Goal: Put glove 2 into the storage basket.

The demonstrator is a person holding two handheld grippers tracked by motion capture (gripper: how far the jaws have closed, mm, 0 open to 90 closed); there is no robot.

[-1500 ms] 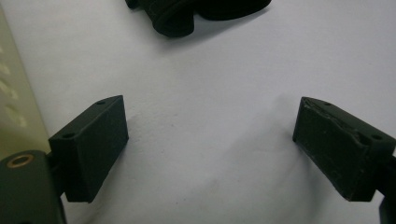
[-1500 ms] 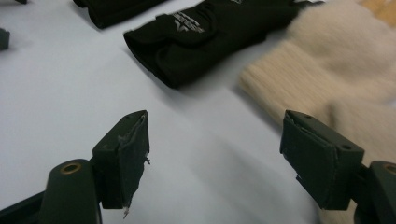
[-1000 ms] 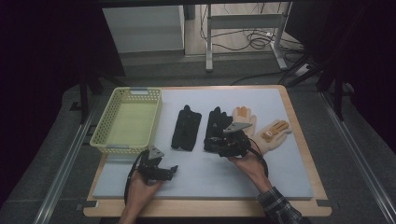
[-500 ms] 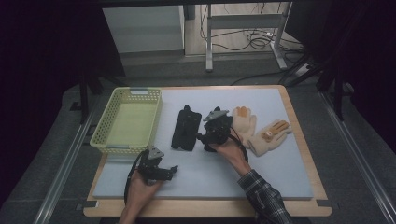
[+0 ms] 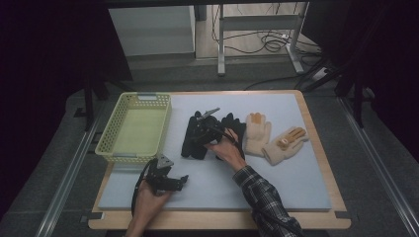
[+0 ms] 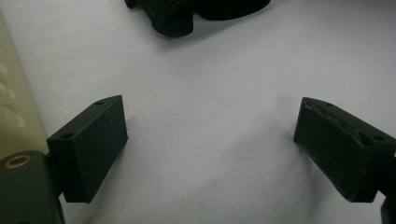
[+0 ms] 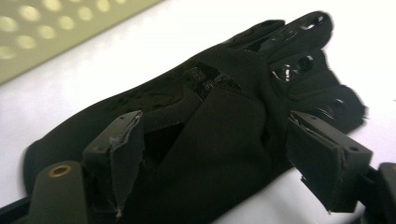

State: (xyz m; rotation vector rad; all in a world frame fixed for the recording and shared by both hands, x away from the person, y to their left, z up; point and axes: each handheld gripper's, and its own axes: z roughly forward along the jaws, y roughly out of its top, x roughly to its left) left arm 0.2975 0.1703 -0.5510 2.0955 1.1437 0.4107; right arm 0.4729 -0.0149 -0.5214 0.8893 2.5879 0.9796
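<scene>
L gripper (image 5: 184, 178) near-left on the mat (image 5: 296, 182), jaws spread wide, nothing btwn them. R gripper (image 5: 196, 132) mid-table over the black glove (image 7: 210, 140), jaws apart w/ glove btwn, not clamped. 2nd black glove (image 5: 236, 126) just right; two tan gloves (image 5: 258, 134) further right. Yellow basket (image 5: 111, 143) far-left.

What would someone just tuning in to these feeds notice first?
The right gripper, jaws open, sits over a black glove at mid-table, next to the yellow basket. Two cream gloves lie to the right of the black ones. The left gripper waits open near the front edge.
</scene>
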